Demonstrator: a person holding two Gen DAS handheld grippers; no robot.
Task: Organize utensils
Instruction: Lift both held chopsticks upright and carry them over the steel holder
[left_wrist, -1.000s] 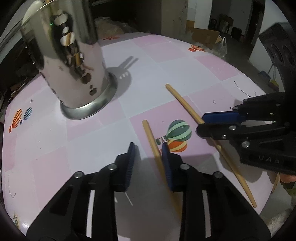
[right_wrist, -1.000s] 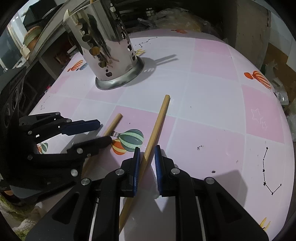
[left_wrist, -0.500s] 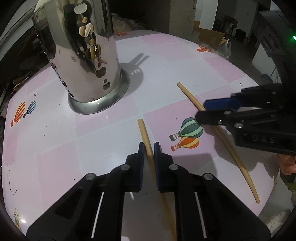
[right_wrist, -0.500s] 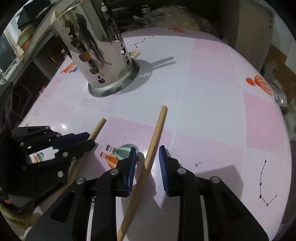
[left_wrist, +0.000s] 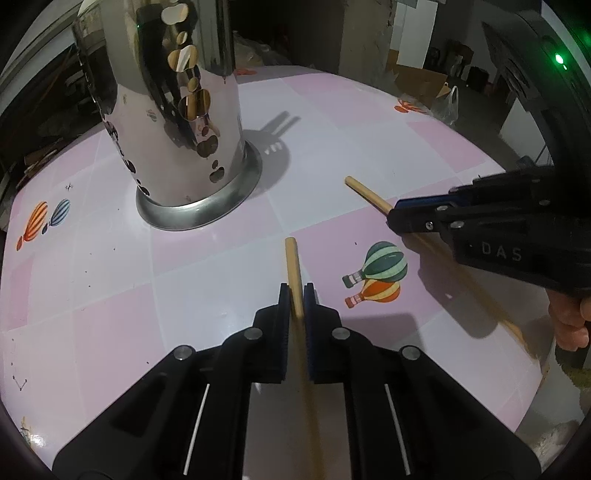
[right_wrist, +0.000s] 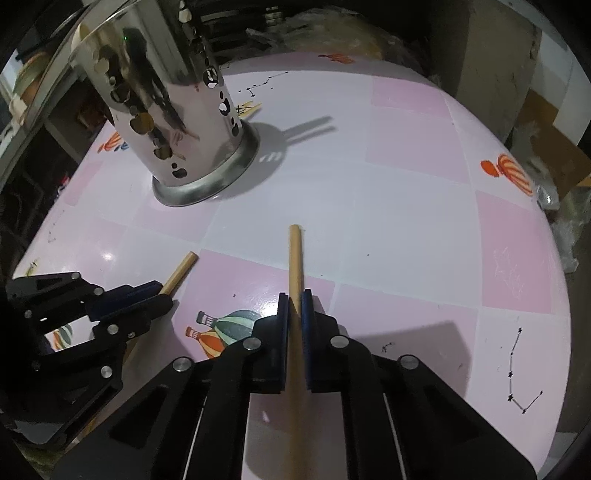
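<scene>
The left gripper (left_wrist: 296, 291) has its jaws pressed against a wooden chopstick (left_wrist: 293, 267), one on each side. They have just been closing, and the stick now fills the narrow gap between them. Its blunt end pokes out ahead of the fingertips towards the metal utensil holder (left_wrist: 184, 147). The rest runs back under the gripper body, where it blurs, so whether it still touches the tabletop (left_wrist: 110, 314) is hard to say.

The right gripper (right_wrist: 294, 299) is in the same state: jaws drawn in tight on a second chopstick (right_wrist: 295, 258). They too have just been closing, with that stick clamped between them. Its free end points up the tabletop (right_wrist: 406, 221), and the shaft runs back beneath the gripper.

From the left wrist camera, the right gripper (left_wrist: 393, 212) comes in from the right edge, and its chopstick (left_wrist: 365, 192) slants out past its tip. Part of a hand (left_wrist: 569, 321) shows behind it. From the right wrist camera, the left gripper (right_wrist: 164, 299) sits at the lower left with its chopstick (right_wrist: 181, 271) sticking out beyond it.

The utensil holder (right_wrist: 166, 110) is a shiny perforated steel cylinder with a flared base. It stands upright on the far side of the pink-and-white checked tabletop, well apart from both sticks. A printed balloon picture (left_wrist: 376, 273) lies between the two grippers.
</scene>
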